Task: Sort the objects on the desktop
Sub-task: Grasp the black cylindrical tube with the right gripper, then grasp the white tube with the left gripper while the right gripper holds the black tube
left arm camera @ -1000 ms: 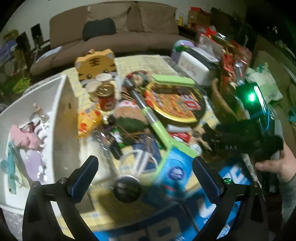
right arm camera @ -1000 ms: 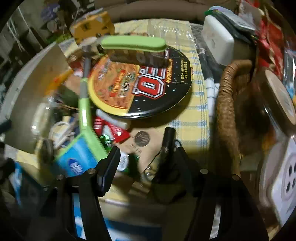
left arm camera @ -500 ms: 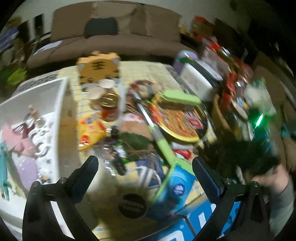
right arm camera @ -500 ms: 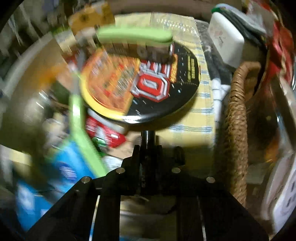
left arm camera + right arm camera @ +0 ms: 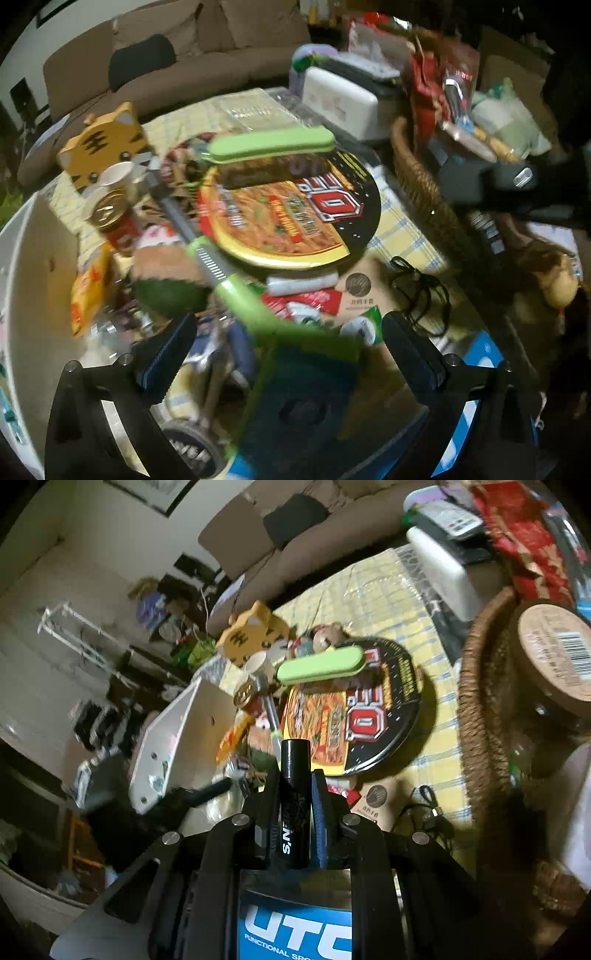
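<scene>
My right gripper (image 5: 295, 794) is shut on a slim black tube (image 5: 293, 775) with white lettering, held above the cluttered table. The tube sticks out past the fingertips. In the left wrist view the right gripper shows only as a dark blurred shape at the right edge. My left gripper (image 5: 284, 339) stands open low over a blue box with a green edge (image 5: 306, 384); nothing is between its fingers. A round noodle bowl (image 5: 291, 214) lies ahead with a flat green case (image 5: 269, 146) on top. A green-handled tool (image 5: 229, 280) runs diagonally beside it.
A white bin (image 5: 33, 266) stands at the left. A wicker basket (image 5: 417, 177) full of packets is at the right, a white box (image 5: 340, 99) behind it. A tiger-shaped box (image 5: 103, 147), a red can (image 5: 118, 221) and a black cord (image 5: 421, 291) crowd the yellow checked cloth.
My right gripper closed on the black tube and lifted it off the table, tilting upward. My left gripper swung right and lower, toward the blue box.
</scene>
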A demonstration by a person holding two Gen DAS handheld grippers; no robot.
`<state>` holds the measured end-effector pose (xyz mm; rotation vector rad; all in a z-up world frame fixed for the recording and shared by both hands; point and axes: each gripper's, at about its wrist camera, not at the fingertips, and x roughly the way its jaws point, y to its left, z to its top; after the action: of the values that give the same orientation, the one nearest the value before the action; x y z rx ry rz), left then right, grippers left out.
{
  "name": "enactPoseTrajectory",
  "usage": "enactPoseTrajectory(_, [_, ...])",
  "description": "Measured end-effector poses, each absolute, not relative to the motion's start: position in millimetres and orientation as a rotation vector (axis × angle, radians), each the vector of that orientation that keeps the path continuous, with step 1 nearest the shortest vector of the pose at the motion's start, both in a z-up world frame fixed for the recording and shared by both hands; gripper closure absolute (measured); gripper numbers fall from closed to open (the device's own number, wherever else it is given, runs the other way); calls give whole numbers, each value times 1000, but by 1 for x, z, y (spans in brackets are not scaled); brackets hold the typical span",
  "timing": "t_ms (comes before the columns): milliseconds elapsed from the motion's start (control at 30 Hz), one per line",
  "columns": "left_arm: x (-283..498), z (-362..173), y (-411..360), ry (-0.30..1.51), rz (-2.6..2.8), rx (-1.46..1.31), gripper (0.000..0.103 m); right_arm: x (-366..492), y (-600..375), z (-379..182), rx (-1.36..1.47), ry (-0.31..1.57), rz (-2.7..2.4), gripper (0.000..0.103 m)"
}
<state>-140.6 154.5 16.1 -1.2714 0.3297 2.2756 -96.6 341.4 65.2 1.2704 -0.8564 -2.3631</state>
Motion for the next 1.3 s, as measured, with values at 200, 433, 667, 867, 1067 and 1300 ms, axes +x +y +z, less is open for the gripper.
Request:
enactPoseTrajectory(200, [-160,-9,181,353,2268,-1330,6,-93,365,69,1240,-901,-2377,88])
enactPoseTrajectory(433, [-173,-12,190,437,2355,-1367,6,-92,370,69,1236,-893,-2371,88])
enactPoseTrajectory(667, [-190,-27,173,326,2306,-1469,12,-88,366,69,1240,-866,-2365,88])
enactPoseTrajectory(867, [-162,2,173,301,2306,-1337,14,-85,365,72,1231,-864,-2373,88])
enactPoseTrajectory(1067, [-154,1,196,359,2247,-1281,14,-88,364,72,1229,-861,-2370,88])
enactPoseTrajectory(1300, [-178,-27,185,328,2247,-1445,15,-89,362,70,1232,-859,-2361,88])
